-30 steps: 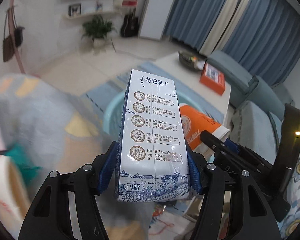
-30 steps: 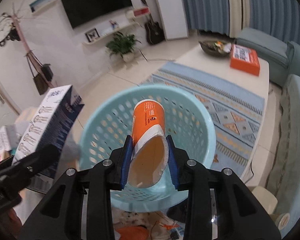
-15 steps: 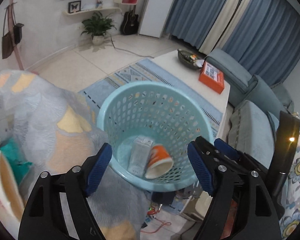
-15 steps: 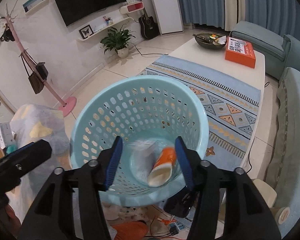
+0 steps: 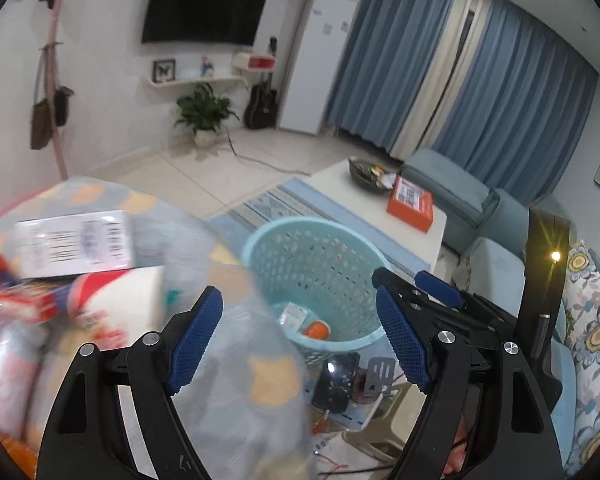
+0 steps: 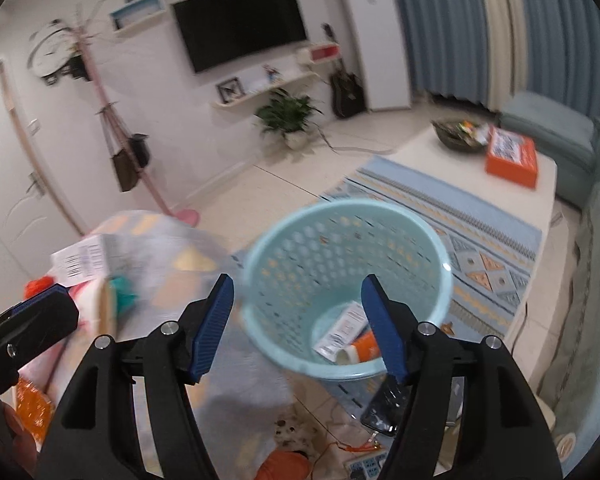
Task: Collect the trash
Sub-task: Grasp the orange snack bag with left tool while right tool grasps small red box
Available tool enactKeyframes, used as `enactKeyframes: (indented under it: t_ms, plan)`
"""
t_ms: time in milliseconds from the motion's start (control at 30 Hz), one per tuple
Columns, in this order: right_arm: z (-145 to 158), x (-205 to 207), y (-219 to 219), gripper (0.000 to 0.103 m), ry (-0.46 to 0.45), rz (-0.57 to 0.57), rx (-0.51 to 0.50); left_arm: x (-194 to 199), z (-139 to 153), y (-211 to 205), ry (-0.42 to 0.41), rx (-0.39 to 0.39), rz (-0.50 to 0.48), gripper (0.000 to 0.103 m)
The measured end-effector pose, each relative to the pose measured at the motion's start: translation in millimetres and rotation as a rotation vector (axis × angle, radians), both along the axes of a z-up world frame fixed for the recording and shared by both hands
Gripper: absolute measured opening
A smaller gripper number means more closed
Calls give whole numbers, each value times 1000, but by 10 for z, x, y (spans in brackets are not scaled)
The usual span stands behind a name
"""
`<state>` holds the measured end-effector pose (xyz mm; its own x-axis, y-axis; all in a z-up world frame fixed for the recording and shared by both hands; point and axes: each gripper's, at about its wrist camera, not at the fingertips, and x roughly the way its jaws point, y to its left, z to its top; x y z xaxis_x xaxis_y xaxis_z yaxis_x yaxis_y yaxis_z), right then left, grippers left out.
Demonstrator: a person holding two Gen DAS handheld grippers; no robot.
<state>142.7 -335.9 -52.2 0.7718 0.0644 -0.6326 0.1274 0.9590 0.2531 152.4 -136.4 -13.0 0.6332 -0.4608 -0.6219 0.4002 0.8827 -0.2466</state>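
Lying at the bottom of the light-blue basket (image 6: 346,276), a white carton (image 6: 342,330) and an orange cup (image 6: 364,350), touching each other, mouth of the cup turned toward the camera. Placed on the floor just beside the cloth-covered table (image 5: 236,376), the basket, probably so rubbish can be dropped straight down from the table edge. Spread wide and holding nothing, the right gripper (image 6: 300,326), hovering above the basket's rim with the dropped items showing between its blue pads (image 6: 212,328). Equally wide and empty, the left gripper (image 5: 300,340), angled over the table corner with the basket beyond it. Waiting on the table to the left, blurred, more rubbish: a white box (image 5: 74,244) with a barcode label and a red-and-white cup (image 5: 116,300); probably next in line. Farther out, a patterned rug (image 6: 496,236), a low white table carrying an orange box (image 6: 510,156), and a sofa at the right edge.
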Motion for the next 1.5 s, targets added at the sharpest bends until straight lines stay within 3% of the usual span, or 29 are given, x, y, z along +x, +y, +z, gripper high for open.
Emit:
enactKeyframes:
  t_ms: [200, 433, 700, 867, 1000, 1167, 1233, 1300, 1367, 1500]
  plan:
    - [305, -183, 611, 67, -74, 125, -52, -454, 183, 679, -57, -7, 100, 78]
    - [439, -275, 1248, 72, -121, 257, -126, -865, 120, 1608, -61, 27, 293, 86]
    - [415, -132, 1882, 73, -117, 398, -162, -1032, -254, 2428, 52, 69, 423, 89]
    - [333, 14, 2247, 73, -76, 513, -208, -1000, -547, 2549, 124, 74, 433, 89]
    - [244, 115, 2472, 73, -21, 583, -240, -929, -663, 2538, 133, 81, 430, 88]
    - [215, 120, 2507, 73, 17, 602, -209, -947, -773, 2550, 127, 96, 424, 87]
    - [224, 82, 2480, 73, 44, 626, -155, -941, -781, 2558, 120, 98, 420, 87]
    - [211, 28, 2441, 73, 105, 688, -15, -949, -784, 2598, 117, 88, 426, 87]
    - [240, -71, 2464, 73, 106, 725, 37, -949, -776, 2629, 111, 67, 423, 87]
    - [361, -171, 2604, 73, 15, 669, -93, -936, -792, 2680, 114, 41, 414, 87]
